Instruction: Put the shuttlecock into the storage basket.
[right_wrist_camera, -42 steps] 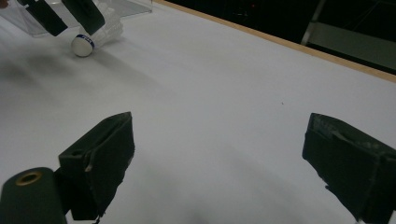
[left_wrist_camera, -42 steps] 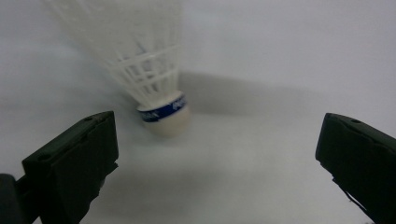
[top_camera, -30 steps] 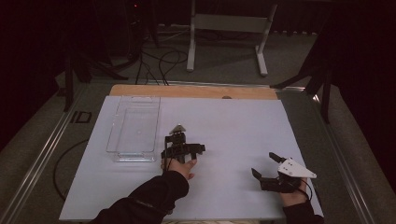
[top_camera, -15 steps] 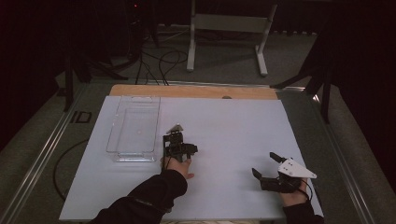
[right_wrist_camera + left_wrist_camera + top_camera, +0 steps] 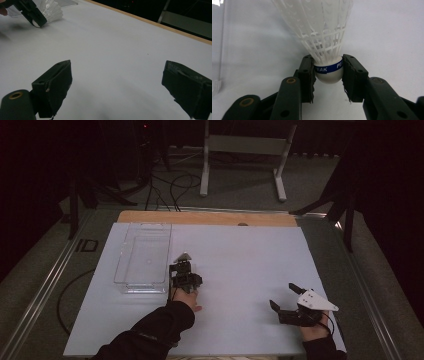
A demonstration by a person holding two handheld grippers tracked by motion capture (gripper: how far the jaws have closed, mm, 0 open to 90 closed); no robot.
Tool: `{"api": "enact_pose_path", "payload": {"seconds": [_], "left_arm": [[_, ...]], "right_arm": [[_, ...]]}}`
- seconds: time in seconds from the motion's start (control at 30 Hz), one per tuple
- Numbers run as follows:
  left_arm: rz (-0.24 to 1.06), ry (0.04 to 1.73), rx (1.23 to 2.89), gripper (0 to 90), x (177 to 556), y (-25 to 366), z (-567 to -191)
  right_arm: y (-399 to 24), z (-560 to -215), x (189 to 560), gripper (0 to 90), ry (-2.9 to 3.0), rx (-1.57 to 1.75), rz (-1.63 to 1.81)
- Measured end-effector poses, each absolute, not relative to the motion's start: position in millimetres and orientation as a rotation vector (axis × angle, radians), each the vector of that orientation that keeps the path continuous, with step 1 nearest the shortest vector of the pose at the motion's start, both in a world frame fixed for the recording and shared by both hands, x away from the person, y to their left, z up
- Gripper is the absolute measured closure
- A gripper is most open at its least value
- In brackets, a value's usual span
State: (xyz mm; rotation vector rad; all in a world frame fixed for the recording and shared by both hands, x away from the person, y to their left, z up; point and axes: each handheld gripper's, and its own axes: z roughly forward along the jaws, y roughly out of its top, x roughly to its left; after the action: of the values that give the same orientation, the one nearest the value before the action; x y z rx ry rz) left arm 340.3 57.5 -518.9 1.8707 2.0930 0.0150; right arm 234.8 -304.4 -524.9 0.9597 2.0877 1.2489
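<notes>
Two pads of left gripper (image 5: 329, 75) just closed on shuttlecock (image 5: 322, 37) cork, skirt pointing away toward clear tray (image 5: 142, 257) upper left; right gripper (image 5: 290, 302) wide, empty.

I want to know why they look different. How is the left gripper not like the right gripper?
The left gripper is clamped on a white shuttlecock; the right gripper holds nothing. The left's jaws, which just closed, stand close together; the right's stand wide apart. Both have black jaws and sit over the white table.
</notes>
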Motion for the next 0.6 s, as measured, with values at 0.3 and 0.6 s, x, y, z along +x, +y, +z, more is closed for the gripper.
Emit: {"api": "enact_pose_path", "payload": {"seconds": [0.3,0.6], "left_arm": [[-0.027,2.011,1.973,65.1,341,56,-517],[-0.037,1.851,2.104,65.3,346,50,-499]], "right_arm": [[-306,-525,235,9.6,2.077,0.967,1.248],[-306,-524,235,9.6,2.076,0.968,1.253]]}}
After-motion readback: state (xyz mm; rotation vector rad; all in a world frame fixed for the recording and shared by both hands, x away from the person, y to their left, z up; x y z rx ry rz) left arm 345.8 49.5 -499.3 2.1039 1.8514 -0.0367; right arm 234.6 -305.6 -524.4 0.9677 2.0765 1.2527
